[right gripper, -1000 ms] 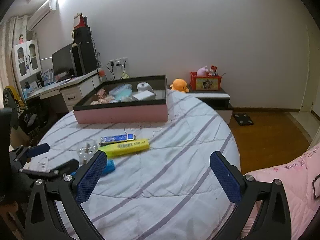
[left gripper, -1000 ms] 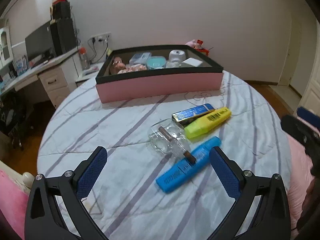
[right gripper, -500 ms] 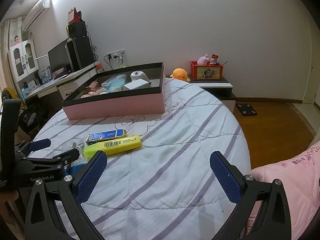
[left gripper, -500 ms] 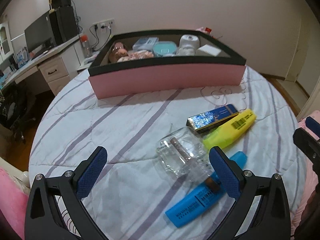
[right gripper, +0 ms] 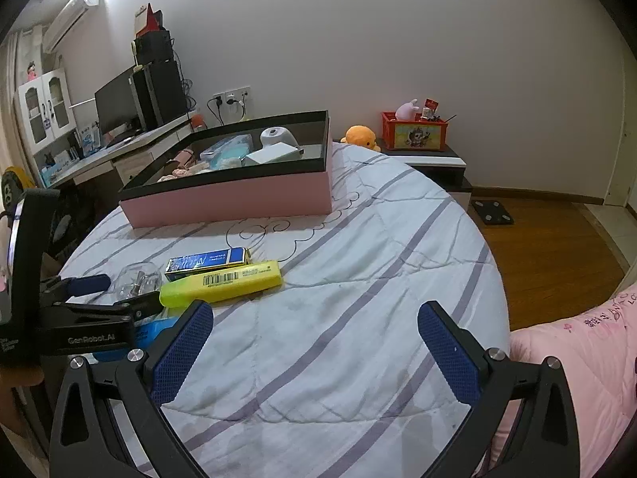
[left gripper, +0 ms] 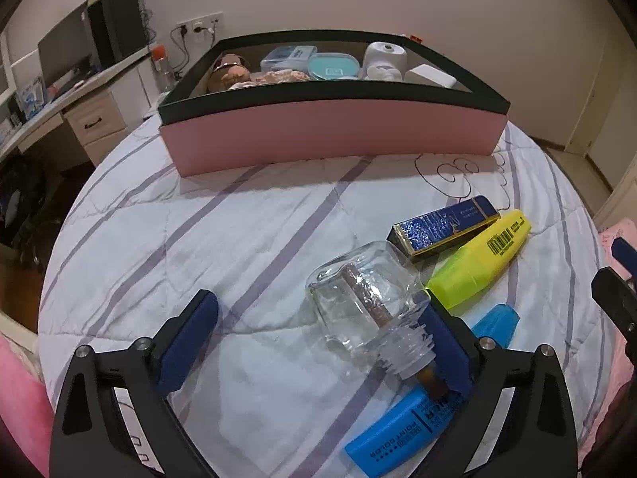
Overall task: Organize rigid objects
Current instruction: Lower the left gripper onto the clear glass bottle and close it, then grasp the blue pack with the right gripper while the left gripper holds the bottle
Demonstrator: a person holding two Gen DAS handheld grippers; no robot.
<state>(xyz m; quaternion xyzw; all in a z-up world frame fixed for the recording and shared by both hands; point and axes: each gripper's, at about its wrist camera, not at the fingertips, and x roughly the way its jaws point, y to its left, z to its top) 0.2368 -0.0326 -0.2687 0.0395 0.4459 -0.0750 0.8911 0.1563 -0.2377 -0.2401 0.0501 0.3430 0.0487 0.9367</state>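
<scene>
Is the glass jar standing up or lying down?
Lying down: the jar rests on its side on the bedspread, neck toward the camera.

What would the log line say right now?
left gripper: open, closing around glass jar | right gripper: open, empty | box: behind

my left gripper (right gripper: 119, 294) body: "GenRobot.AI" | blue highlighter (left gripper: 402, 426): "POINT COLOR" | yellow highlighter (right gripper: 227, 281): barcode, digits too small for me to read | blue-and-gold box (left gripper: 446, 229): print I cannot make out

box (left gripper: 330, 141) pink, black rim | highlighters yellow (left gripper: 477, 263), blue (left gripper: 402, 430) | bedspread (left gripper: 239, 239) white, purple-striped
</scene>
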